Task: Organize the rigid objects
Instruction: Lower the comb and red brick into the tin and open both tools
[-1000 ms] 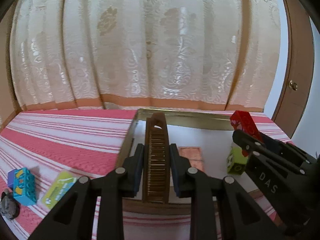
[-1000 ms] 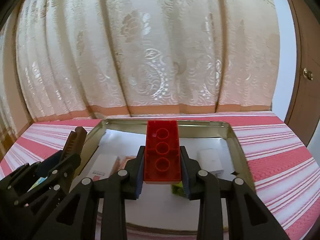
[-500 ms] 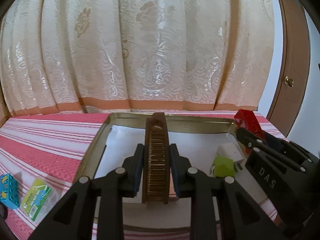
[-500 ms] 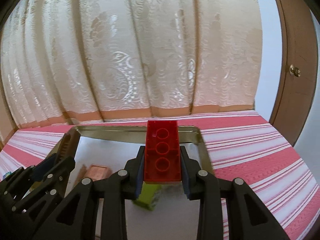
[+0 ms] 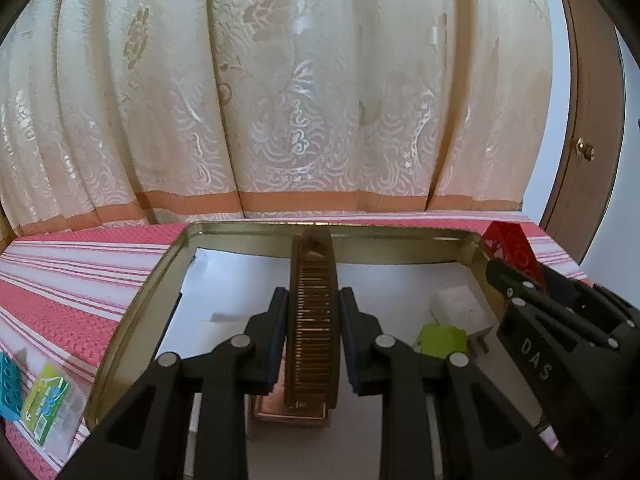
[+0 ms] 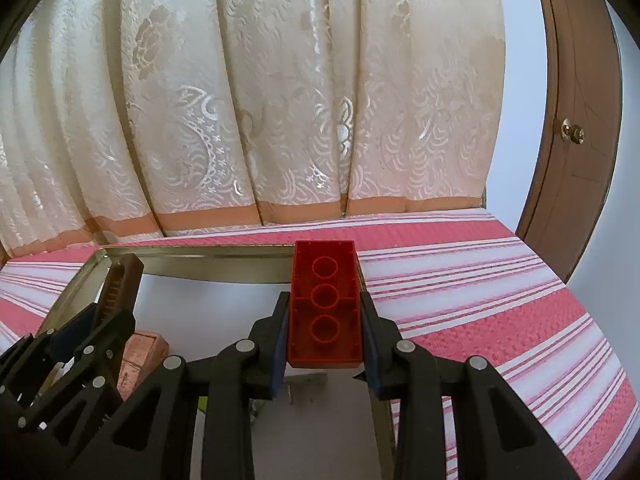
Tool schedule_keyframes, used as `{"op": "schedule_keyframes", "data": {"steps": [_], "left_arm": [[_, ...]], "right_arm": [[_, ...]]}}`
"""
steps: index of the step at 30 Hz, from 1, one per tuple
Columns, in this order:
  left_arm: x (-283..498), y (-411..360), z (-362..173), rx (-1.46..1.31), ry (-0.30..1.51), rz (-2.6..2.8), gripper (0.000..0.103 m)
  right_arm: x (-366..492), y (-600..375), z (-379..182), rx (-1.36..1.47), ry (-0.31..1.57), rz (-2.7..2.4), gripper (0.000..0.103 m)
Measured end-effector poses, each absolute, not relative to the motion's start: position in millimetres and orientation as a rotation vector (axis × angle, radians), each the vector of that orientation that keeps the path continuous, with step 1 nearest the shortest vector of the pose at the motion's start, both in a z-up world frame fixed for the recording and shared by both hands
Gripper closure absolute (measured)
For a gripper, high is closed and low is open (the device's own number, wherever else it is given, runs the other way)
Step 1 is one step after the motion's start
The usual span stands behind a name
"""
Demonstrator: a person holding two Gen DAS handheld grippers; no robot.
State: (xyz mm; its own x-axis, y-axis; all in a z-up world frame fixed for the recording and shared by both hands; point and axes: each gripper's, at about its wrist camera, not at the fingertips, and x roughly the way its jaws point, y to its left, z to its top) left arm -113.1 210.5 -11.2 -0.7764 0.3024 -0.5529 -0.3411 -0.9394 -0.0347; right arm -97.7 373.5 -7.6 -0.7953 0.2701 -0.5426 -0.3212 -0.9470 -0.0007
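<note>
**Both grippers loaded and poised over the tray**

The shallow gold-rimmed metal tray with a white floor (image 5: 136, 304) sits on the red-and-white striped cloth (image 6: 500, 300), and everything here is best placed against it. Over its middle, the left gripper (image 5: 313, 340) is clenched on a long brown wooden comb (image 5: 313, 320), held on edge with its teeth facing the camera and its far end towards the tray's back wall. Over the tray's right-hand rim, the right gripper (image 6: 324, 320) grasps a red plastic building brick (image 6: 324, 304), hollow underside up.

Already inside the tray lie a copper-coloured rectangular block (image 5: 288, 410) directly beneath the comb, a white plug adapter (image 5: 460, 304) near the right wall, and a lime-green cube (image 5: 442, 340) just in front of it. Outside the tray's left rim sit a green-labelled clear packet (image 5: 46, 400) and a blue brick (image 5: 8, 384).

To set these down well, I'd say steer the comb to the bare white floor left of the copper block, lower until it touches, then release. The brick should come inward past the rim first.
</note>
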Motion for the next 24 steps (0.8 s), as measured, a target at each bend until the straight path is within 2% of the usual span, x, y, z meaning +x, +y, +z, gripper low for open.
{"op": "schedule_keyframes", "data": {"steps": [21, 22, 23, 24], "left_arm": [[-127, 209, -19, -0.92, 0.076, 2.685, 0.079], [-126, 210, -19, -0.918, 0.082, 2.682, 0.077], [-125, 212, -19, -0.91, 0.093, 2.681, 0.067], [-123, 212, -18, -0.897, 0.102, 2.688, 0.059]], "right_arm": [[-109, 368, -18, -0.885, 0.112, 2.692, 0.069], [-108, 367, -18, -0.886, 0.111, 2.693, 0.069], [-108, 366, -18, -0.881, 0.113, 2.701, 0.067], [-108, 365, -18, -0.878, 0.11, 2.705, 0.061]]}}
